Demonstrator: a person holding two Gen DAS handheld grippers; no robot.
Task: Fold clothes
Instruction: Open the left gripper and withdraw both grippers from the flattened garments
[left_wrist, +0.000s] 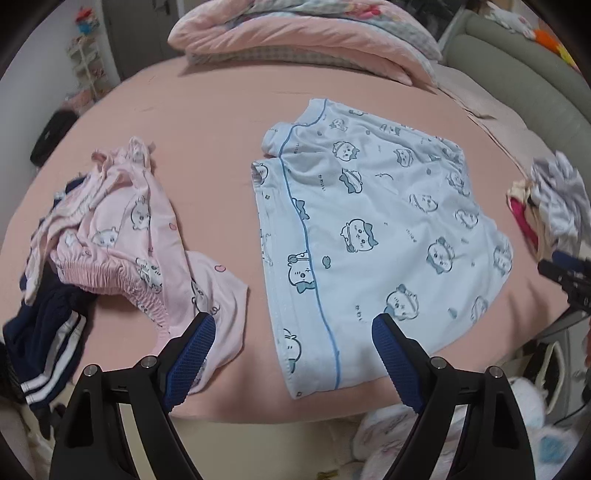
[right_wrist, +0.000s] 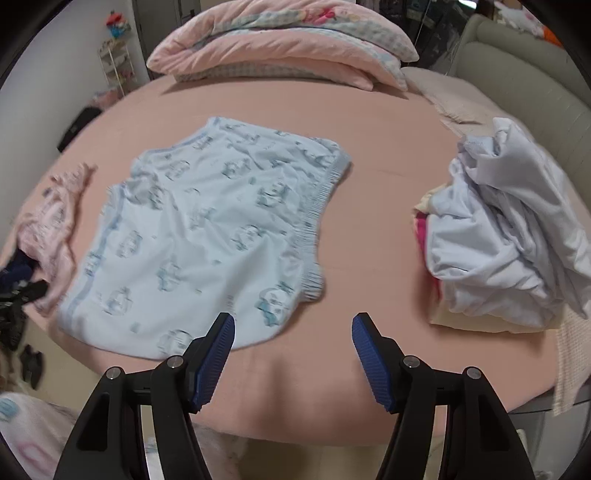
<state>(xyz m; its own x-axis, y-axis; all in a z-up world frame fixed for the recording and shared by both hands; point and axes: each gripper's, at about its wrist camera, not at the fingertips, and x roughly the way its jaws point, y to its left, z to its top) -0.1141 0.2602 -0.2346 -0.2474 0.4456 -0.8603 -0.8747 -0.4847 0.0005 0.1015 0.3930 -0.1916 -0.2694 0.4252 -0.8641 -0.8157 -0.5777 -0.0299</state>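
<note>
The light blue shorts (left_wrist: 373, 236) with a cartoon print lie spread flat on the pink bed sheet (left_wrist: 207, 122), near the bed's front edge, with a darker blue piping stripe running along one side and the gathered waistband (right_wrist: 321, 206) turned toward the right in the right wrist view. The left gripper (left_wrist: 293, 325) hangs above the near hem of the shorts, its blue-padded fingers (left_wrist: 195, 350) spread wide with nothing held between them. The right gripper (right_wrist: 293, 328) hovers over bare sheet just beside the near waistband corner — its jaws also stand apart and empty. To the left of the shorts, a little apart from them, lies a crumpled pink pajama garment (left_wrist: 140, 236) with the same sort of print, resting partly on a dark navy piece with white stripes (left_wrist: 48, 339). To the right sits a heap of pale clothing (right_wrist: 517, 229). A folded pink quilt (left_wrist: 306, 40) lies at the far side of the bed.
</note>
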